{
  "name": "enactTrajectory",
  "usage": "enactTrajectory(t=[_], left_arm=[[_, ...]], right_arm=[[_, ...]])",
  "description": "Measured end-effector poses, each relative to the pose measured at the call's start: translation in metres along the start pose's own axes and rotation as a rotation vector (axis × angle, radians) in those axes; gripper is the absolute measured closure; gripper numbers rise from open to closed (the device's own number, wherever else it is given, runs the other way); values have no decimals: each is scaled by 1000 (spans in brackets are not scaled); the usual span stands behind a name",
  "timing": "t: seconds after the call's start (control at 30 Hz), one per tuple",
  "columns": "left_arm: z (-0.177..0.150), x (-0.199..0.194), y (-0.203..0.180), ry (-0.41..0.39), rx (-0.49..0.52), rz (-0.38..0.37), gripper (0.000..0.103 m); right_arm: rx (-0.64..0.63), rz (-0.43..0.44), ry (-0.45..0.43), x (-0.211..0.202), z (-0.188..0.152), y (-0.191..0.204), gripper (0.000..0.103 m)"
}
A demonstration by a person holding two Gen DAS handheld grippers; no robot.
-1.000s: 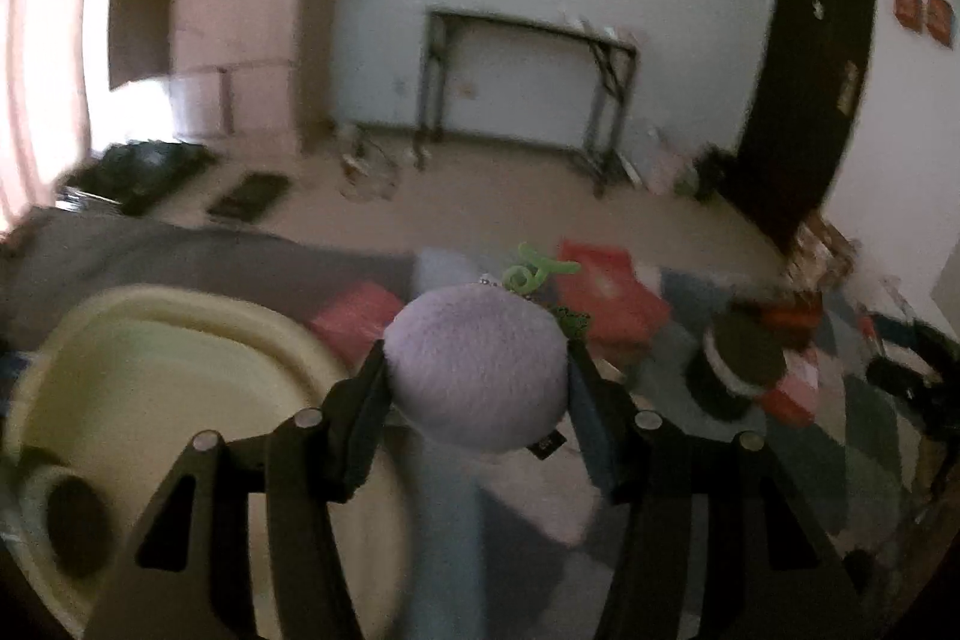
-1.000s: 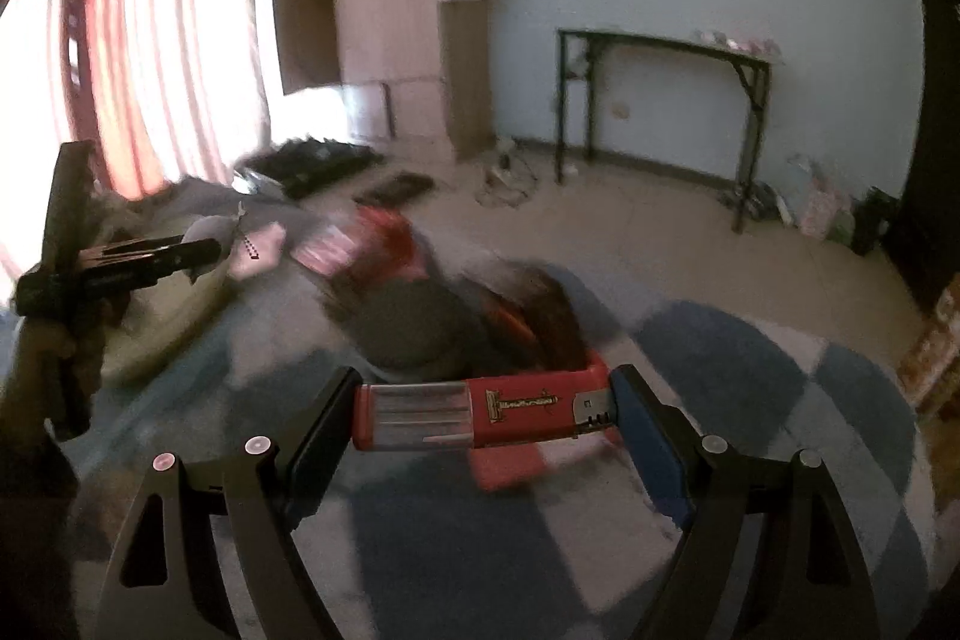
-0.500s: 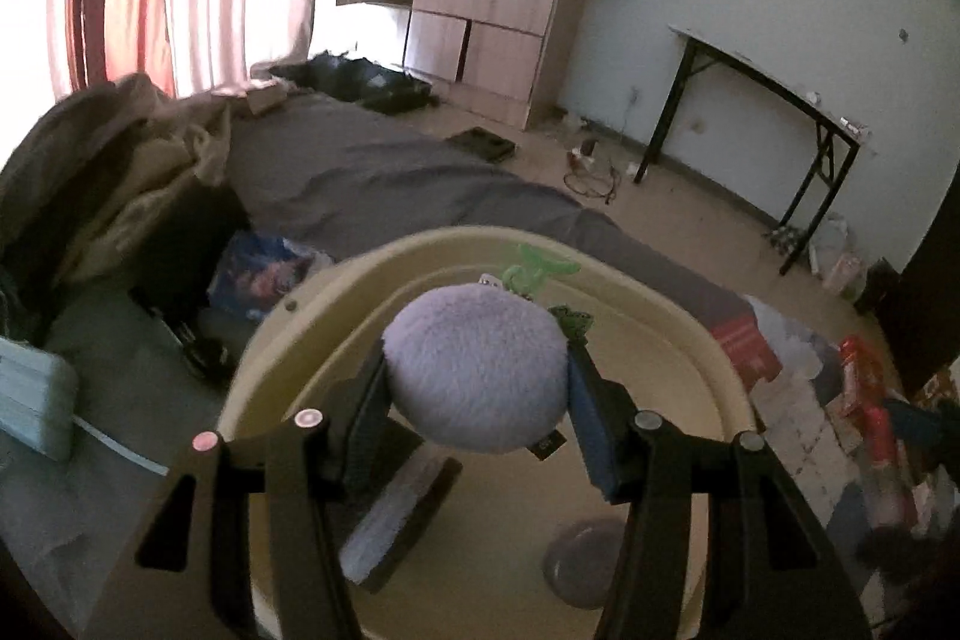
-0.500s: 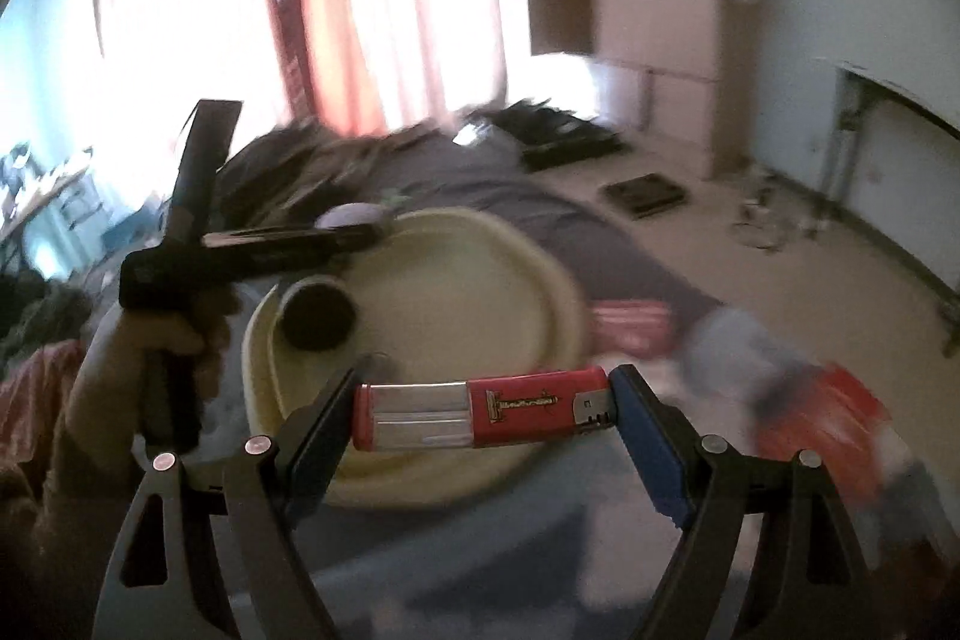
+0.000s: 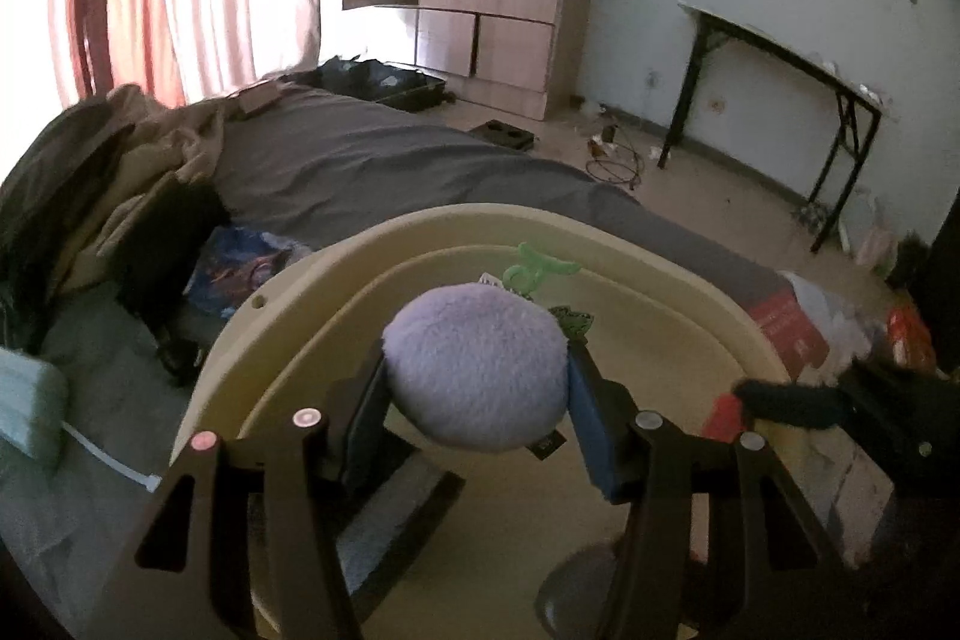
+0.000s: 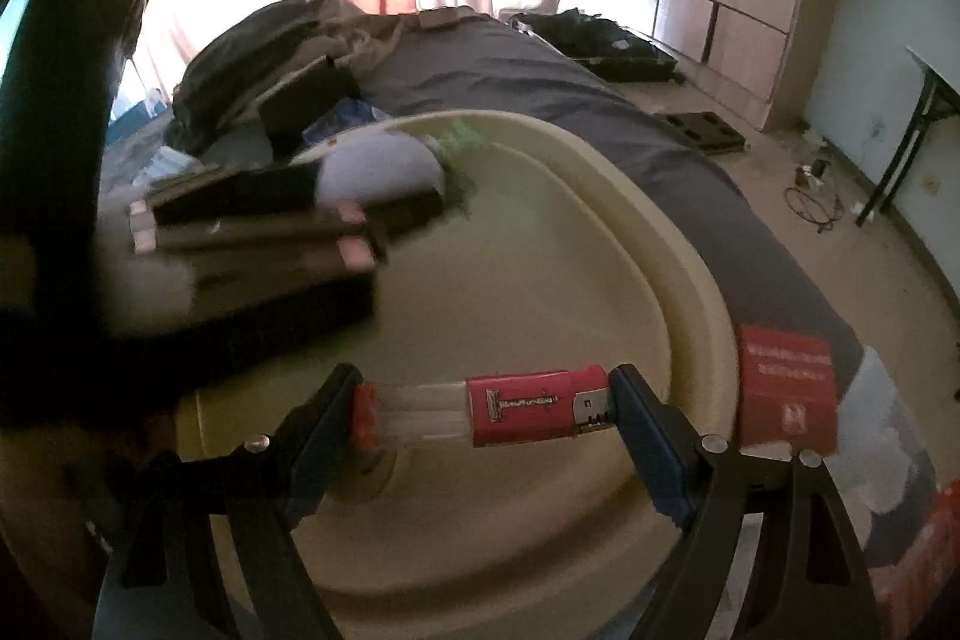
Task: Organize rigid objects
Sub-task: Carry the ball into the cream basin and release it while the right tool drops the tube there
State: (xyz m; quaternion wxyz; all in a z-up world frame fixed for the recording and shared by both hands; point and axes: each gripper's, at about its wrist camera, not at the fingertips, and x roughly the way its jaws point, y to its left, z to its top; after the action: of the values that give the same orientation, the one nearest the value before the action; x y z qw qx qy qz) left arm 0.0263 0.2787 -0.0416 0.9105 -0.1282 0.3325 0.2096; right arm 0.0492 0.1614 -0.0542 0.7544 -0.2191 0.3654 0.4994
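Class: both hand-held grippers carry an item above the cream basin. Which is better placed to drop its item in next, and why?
Probably the left hand-held gripper: its purple plush ball hangs over the basin interior. The right hand-held gripper holds its red lighter nearer the rim.

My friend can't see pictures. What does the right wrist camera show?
The right gripper holds a red lighter over a cream tub on a grey bed. At left, the left gripper holds a purple plush ball.

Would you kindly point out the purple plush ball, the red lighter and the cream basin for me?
purple plush ball (image 5: 477, 379), left wrist view, centre of its fuzzy front.
red lighter (image 6: 519, 409), right wrist view, middle of its red label.
cream basin (image 6: 690, 280), right wrist view, bare right rim.
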Motion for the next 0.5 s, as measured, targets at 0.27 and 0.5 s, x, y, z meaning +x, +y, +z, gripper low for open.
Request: enactTrajectory(t=[0.27, 0.5], left_arm=[[1, 2, 5, -4, -11, 5, 42], [2, 1, 1, -4, -17, -2, 12]], right_arm=[[-24, -11, 60, 42, 2, 2, 20], [-8, 3, 52, 54, 3, 5, 17]])
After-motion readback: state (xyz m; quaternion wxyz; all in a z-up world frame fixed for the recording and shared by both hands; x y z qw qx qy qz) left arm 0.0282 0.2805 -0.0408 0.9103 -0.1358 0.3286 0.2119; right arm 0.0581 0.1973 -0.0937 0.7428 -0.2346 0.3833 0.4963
